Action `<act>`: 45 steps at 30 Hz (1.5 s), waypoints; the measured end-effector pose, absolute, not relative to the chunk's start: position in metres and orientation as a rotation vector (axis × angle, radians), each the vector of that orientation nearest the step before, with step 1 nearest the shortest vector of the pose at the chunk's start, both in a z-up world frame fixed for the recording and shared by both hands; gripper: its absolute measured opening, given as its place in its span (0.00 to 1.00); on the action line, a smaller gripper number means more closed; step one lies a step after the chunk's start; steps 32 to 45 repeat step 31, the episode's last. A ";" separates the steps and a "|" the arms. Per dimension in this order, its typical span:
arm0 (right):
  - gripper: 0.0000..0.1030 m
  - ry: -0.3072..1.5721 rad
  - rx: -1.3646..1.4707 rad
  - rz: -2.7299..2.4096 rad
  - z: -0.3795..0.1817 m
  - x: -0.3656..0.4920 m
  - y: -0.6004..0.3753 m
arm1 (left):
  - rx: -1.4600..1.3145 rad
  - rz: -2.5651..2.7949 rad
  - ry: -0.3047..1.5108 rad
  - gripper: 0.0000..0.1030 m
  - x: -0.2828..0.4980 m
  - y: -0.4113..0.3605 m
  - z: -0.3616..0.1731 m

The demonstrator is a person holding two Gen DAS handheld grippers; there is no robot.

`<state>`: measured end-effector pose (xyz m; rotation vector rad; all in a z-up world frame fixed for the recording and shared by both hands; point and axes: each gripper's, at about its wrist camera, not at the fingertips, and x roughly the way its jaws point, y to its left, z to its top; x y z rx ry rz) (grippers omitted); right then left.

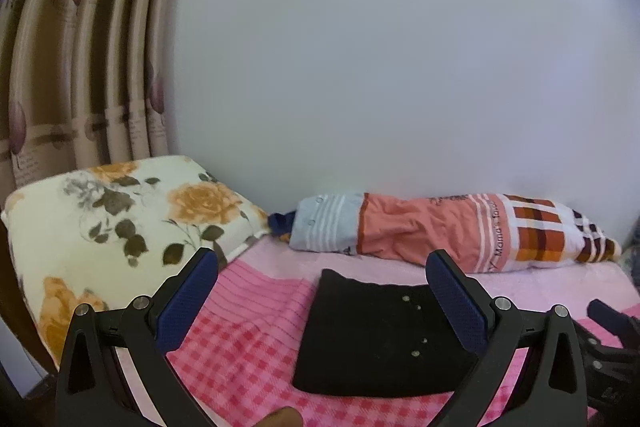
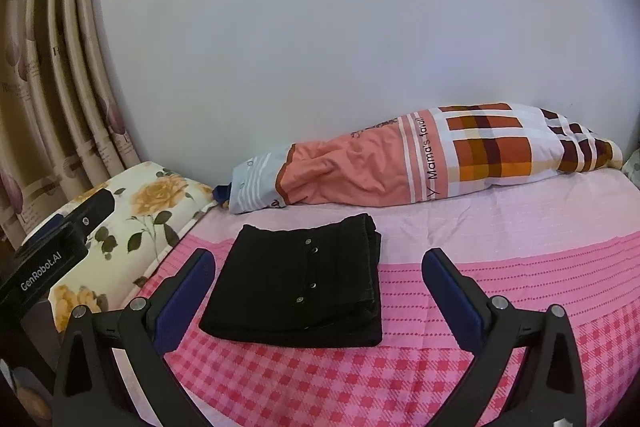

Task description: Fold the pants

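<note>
A: Pants, black heavy cloth with small metal studs (image 2: 296,279), lie as a compact squarish stack on the bed with its pink checked and striped sheet (image 2: 500,267). From the right tongs (image 2: 318,291) the stack sits just ahead, nearer the left finger than the right; from the left tongs (image 1: 322,293) it lies directly ahead, between the two fingers in view.

B: State of the tongs?

A: Both pairs spread wide, blue pads facing inward, nothing gripped. Neither touches the cloth, as far as I can tell.

B: Why placed so?

A: Judgement: layered edges show along the stack's right side in the right wrist view, so folding looks finished or nearly so. Empty, spread tongs held back of the stack fit a release.

B: Surroundings?

A: Beyond the stack, against the wall, a long bolster in salmon, plaid and pale blue cloth (image 2: 400,163). Left of the tongs, a cream folded blanket with orange roses (image 1: 120,227), and behind it a beige pleated curtain (image 1: 80,67). Each view catches the other tool at its edge.

B: Obstructions?

A: None over the stack; bolster and blanket lie apart from it.
</note>
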<state>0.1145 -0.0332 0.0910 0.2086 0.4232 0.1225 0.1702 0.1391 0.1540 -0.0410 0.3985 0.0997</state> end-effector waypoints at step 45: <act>1.00 0.506 0.183 0.137 0.071 0.126 -0.023 | -0.012 0.025 0.495 1.00 0.187 0.130 0.121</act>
